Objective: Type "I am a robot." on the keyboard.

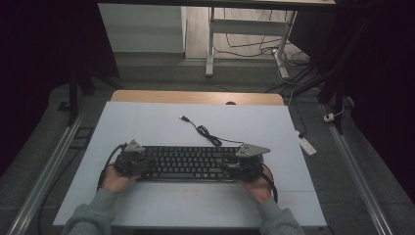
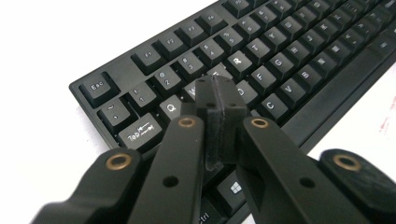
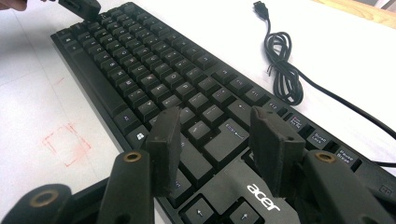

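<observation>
A black Acer keyboard (image 1: 188,163) lies across the near part of the white tabletop (image 1: 147,122). Its cable (image 1: 205,132) coils behind it and ends in a loose USB plug (image 1: 183,118). My left gripper (image 1: 133,159) is at the keyboard's left end. In the left gripper view, it (image 2: 218,93) is shut with nothing between the jaws, its tips down among the keys (image 2: 280,46) near W. My right gripper (image 1: 247,159) is at the right end. In the right gripper view, it (image 3: 215,116) stands open over the Enter key area (image 3: 229,135), holding nothing.
Faint red marks (image 3: 70,142) show on the white top in front of the keyboard. A wooden table edge (image 1: 195,97) runs along the back. Beyond it stand desk legs (image 1: 210,44) and floor cables. A white power strip (image 1: 307,145) lies off the right side.
</observation>
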